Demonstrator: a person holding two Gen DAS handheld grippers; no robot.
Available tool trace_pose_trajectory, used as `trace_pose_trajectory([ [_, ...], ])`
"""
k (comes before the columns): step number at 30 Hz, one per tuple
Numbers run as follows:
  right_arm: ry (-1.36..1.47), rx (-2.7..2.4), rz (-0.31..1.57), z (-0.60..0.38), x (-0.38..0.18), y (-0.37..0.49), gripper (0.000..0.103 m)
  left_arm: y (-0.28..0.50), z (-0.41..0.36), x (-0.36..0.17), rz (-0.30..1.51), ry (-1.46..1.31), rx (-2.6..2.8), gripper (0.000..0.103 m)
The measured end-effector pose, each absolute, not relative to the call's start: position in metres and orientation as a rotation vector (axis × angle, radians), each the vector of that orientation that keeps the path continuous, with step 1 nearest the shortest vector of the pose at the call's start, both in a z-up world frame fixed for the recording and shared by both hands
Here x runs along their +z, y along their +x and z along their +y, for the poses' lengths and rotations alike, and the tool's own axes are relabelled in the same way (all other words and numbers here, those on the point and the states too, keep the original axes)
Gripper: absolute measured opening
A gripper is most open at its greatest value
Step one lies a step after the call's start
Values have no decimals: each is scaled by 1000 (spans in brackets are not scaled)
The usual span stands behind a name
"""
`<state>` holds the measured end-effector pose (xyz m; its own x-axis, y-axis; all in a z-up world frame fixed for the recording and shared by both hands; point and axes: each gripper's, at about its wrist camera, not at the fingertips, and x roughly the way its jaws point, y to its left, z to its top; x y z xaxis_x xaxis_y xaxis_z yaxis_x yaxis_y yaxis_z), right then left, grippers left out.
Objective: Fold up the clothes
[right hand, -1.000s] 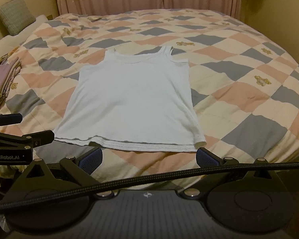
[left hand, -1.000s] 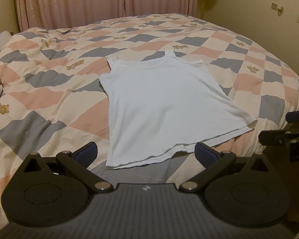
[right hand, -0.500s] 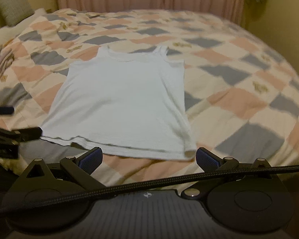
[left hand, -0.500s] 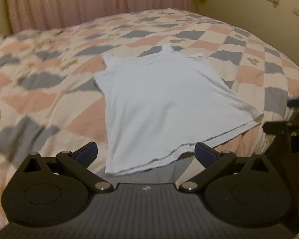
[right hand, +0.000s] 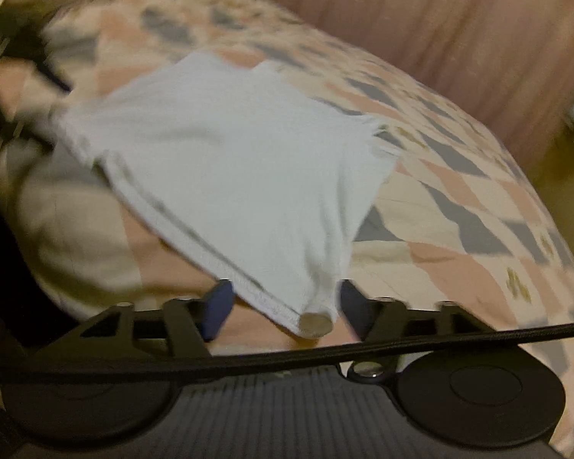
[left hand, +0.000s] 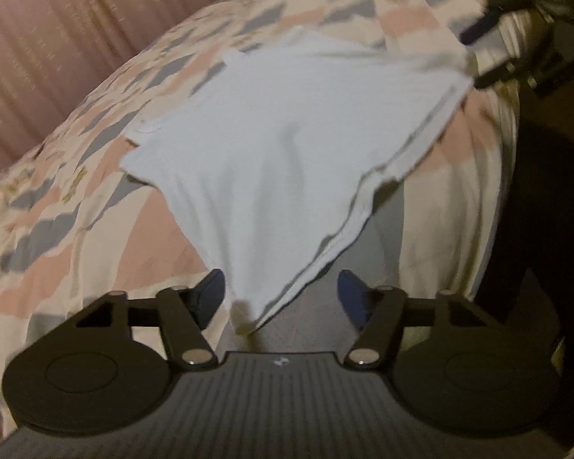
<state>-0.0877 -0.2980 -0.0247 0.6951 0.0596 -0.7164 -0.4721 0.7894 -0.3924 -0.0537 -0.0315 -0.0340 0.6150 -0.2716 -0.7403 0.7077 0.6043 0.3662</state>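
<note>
Both tongs moved in: left tongs (left hand: 281, 298), right tongs (right hand: 285, 306) apart, straddling tank top (left hand: 287, 145) hem corners.

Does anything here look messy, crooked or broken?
Nothing looks damaged or spilled. The white top lies flat on the quilt, with one bottom corner between the open fingers of each gripper: left, right. The pictures are blurred and tilted, so fine detail is hard to judge.

motion-blurred curtain (right hand: 459, 30), smeared bedspread (right hand: 459, 206)
</note>
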Motion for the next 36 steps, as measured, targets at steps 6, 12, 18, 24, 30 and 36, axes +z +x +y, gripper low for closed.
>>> trace_pose_trajectory([
  [6, -813, 411, 692, -299, -51, -89, 54, -48, -36, -51, 620, 882, -696, 60],
  [12, -935, 409, 651, -306, -61, -83, 54, -40, -36, -52, 585, 952, -706, 51],
  [18, -1076, 461, 604, -306, -74, -89, 53, -50, -32, -57, 557, 1029, -738, 48],
  [24, -1133, 495, 538, -299, -83, -88, 50, -49, -32, -61, 535, 1044, -703, 45],
  [30, -1223, 454, 464, -296, -91, -79, 49, -51, -31, -64, 484, 1085, -675, 43],
  [36, -1302, 480, 454, -293, -104, -76, 44, -59, -32, -73, 418, 1177, -714, 31],
])
